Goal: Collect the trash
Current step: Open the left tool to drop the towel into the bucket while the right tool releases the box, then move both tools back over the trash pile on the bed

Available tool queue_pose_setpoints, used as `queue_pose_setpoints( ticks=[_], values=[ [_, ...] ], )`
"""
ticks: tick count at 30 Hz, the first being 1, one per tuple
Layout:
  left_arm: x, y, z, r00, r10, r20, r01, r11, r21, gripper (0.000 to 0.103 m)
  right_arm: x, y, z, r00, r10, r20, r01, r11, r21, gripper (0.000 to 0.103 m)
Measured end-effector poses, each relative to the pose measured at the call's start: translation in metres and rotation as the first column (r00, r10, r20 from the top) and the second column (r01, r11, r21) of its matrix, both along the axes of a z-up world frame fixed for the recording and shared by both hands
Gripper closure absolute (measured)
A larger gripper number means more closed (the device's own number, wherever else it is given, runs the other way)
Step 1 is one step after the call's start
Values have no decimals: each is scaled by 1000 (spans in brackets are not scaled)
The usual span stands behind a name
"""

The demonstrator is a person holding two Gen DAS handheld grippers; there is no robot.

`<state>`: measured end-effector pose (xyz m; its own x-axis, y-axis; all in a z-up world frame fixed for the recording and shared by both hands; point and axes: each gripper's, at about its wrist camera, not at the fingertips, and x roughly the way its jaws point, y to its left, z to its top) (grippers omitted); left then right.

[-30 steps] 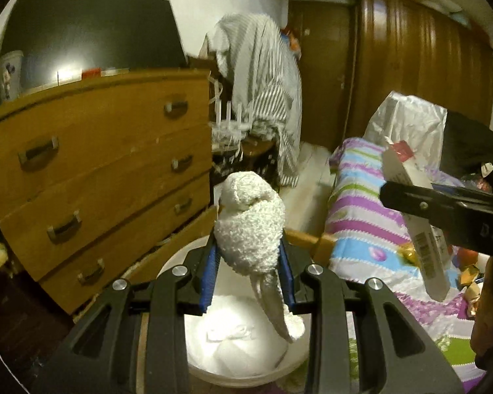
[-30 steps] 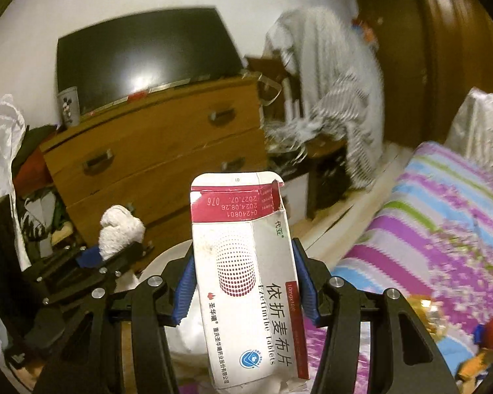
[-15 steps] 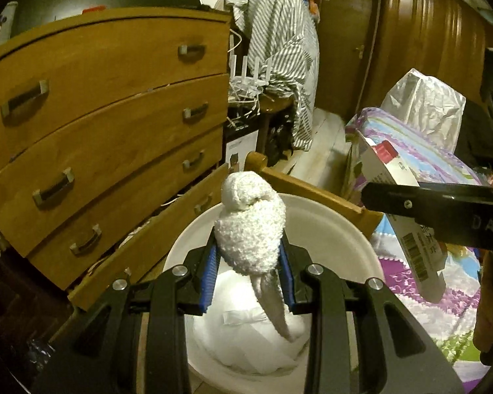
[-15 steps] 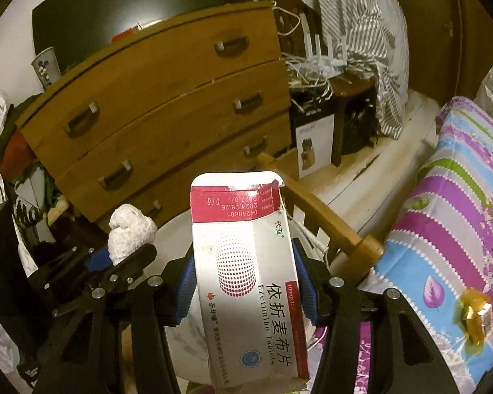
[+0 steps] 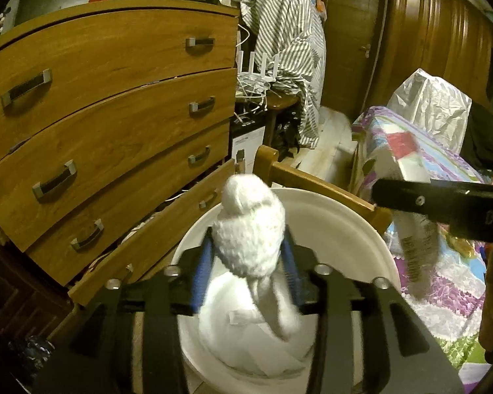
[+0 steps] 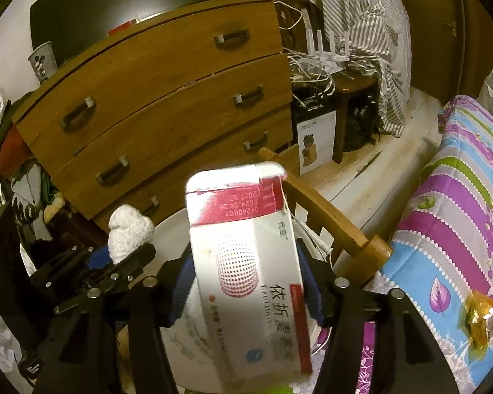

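- Trash is poised over the white bin (image 5: 345, 210): a rolled white sock (image 5: 249, 229) on one side, a red-and-white medicine box (image 6: 246, 262) on the other.
- Left gripper (image 5: 246, 275) has its jaws opening right now, with the sock between the blue pads (image 5: 202, 266); a gap shows beside each pad, so the grip looks let go.
- Sock's knotted end stands up above the bin's far rim, and its limp tail hangs down into the bin, over the white bag (image 5: 246, 344) crumpled inside.
- Right gripper (image 6: 246, 282) is opening its jaws too, with the box between its blue fingers (image 6: 309, 289); the box is blurred and tilts, its red band up and its printed face toward the camera.
- Box hangs over the bin's right side, seen from the left wrist as a white carton (image 5: 407, 197) crossed by a black gripper finger.
- Behind the bin stands a wooden dresser (image 5: 115, 115) with four drawers, the lowest pulled out a little toward the bin.
- A wooden rail (image 6: 328, 216) runs just past the bin's far rim.
- Right of the bin lies a striped, flowered bedspread (image 6: 460, 213), with a crinkled gold wrapper (image 6: 478, 318) on it.
- Beyond the dresser, a striped shirt (image 5: 279, 26) is draped over a tangle of white cables (image 6: 315, 62).
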<state>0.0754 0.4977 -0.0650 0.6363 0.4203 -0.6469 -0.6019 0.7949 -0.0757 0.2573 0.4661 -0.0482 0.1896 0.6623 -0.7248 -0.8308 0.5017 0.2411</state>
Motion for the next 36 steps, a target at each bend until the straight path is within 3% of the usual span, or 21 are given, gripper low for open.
queue_pose_setpoints(
  ticks=[2, 12, 17, 24, 30, 33, 36],
  values=[
    [-2, 3, -1, 1000, 9, 0, -9, 1000, 5, 52, 4, -6, 2, 1000, -13, -3, 14, 1000, 16, 33],
    [-7, -2, -1, 1000, 13, -3, -13, 1000, 5, 52, 5, -42, 12, 999, -36, -12, 37, 998, 60, 33],
    [-6, -23, 3, 999, -30, 15, 30, 1000, -5, 52, -12, -102, 23, 996, -82, 22, 79, 990, 115, 33],
    [22, -95, -5, 982, -189, -4, 189, 982, -7, 52, -47, -221, 23, 976, -175, 128, 154, 975, 159, 33],
    [55, -175, -21, 932, -362, -29, 361, 932, -29, 52, -66, -357, -10, 947, -304, 99, 287, 945, 157, 32],
    [71, -220, -27, 891, -452, -42, 450, 892, -36, 52, -71, -413, -29, 926, -371, 67, 358, 922, 149, 32],
    [87, -267, -32, 833, -551, -54, 550, 835, -34, 52, -78, -481, -49, 892, -449, 63, 439, 890, 122, 32]
  ],
)
